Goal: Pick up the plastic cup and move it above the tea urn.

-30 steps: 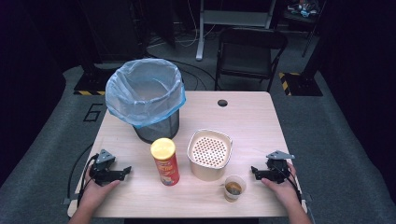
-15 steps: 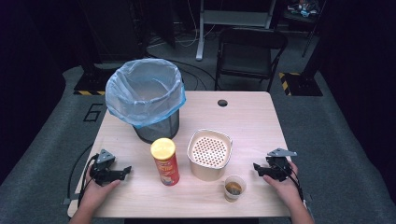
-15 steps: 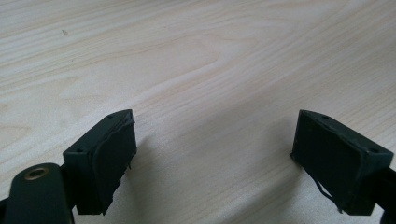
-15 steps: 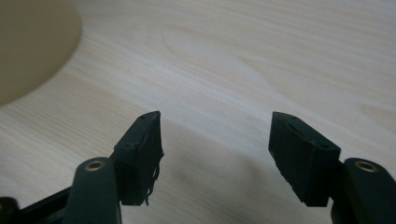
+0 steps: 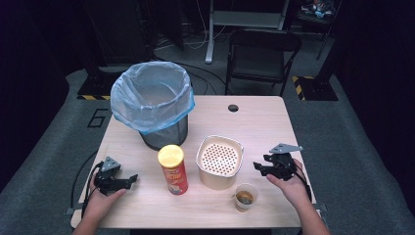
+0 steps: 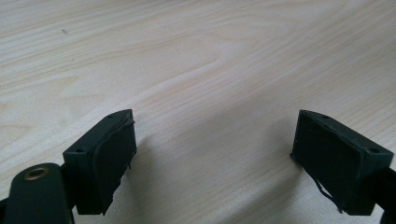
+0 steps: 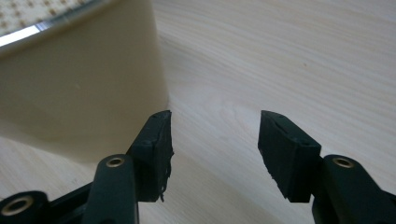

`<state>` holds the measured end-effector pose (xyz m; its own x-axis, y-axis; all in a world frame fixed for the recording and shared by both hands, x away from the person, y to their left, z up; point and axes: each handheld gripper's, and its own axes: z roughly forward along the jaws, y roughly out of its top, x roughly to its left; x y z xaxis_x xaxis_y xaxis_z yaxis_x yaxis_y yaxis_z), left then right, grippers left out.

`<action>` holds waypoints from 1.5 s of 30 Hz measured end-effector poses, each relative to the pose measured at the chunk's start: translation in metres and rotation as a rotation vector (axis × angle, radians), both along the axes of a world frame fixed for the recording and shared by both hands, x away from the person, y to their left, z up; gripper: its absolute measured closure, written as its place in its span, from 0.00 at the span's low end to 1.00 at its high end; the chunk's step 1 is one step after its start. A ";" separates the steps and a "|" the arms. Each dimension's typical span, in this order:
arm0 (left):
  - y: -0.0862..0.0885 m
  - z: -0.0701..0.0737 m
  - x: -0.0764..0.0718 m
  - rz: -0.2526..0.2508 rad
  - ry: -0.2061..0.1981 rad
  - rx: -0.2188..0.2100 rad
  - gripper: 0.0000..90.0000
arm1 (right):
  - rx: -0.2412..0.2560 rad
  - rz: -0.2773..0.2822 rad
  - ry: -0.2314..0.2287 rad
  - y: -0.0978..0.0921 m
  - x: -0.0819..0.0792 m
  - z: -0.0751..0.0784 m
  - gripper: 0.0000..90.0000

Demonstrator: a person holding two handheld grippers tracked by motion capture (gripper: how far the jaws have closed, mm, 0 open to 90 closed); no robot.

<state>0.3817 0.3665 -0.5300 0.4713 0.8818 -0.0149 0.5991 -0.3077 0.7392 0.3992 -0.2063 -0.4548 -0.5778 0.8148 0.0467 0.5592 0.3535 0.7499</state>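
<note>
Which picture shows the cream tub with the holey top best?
The high view: the cream square plastic tub with a perforated top shows whole, beside the red chip can. The right gripper view catches just its side wall and rim.

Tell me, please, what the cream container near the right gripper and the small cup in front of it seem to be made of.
The cream container looks like smooth matte plastic, with an even colour and rounded corners; its perforated top shows a shiny rim, perhaps metal. The small cup looks like thin clear plastic, since brownish contents show through it. The right gripper is open beside the container.

Overhead looks down; gripper views skim table (image 5: 254, 122)
</note>
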 end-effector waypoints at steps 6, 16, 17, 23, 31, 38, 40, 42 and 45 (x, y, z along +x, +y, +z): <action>0.000 0.000 0.000 -0.001 0.000 0.000 0.15 | 0.024 0.000 -0.007 0.008 0.010 0.013 0.55; 0.000 0.000 0.000 -0.001 -0.002 -0.001 0.15 | 0.095 0.036 -0.063 0.020 0.019 0.037 0.58; 0.000 0.000 0.000 -0.002 0.000 0.000 0.15 | 0.096 0.038 -0.071 0.022 0.020 0.039 0.58; 0.000 0.000 0.000 -0.001 -0.002 -0.002 0.15 | 0.135 0.081 -0.066 0.033 0.023 0.047 0.60; 0.000 0.000 0.000 -0.001 0.000 -0.001 0.15 | 0.119 0.112 -0.044 0.049 0.035 0.039 0.71; 0.000 0.000 0.000 -0.002 0.000 0.000 0.15 | 0.097 0.135 -0.035 0.059 0.039 0.036 0.80; 0.000 0.000 0.000 -0.003 0.001 0.001 0.15 | 0.095 0.140 -0.036 0.059 0.040 0.036 0.81; 0.000 0.000 0.000 -0.004 0.000 0.001 0.15 | 0.096 0.142 -0.035 0.059 0.040 0.036 0.82; 0.000 0.000 0.000 -0.003 0.000 0.001 0.15 | 0.096 0.154 -0.030 0.060 0.038 0.036 0.83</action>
<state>0.3816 0.3667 -0.5300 0.4743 0.8802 -0.0144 0.5983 -0.3103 0.7388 0.4373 -0.1464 -0.4184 -0.6975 0.7095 0.1007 0.4806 0.3589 0.8001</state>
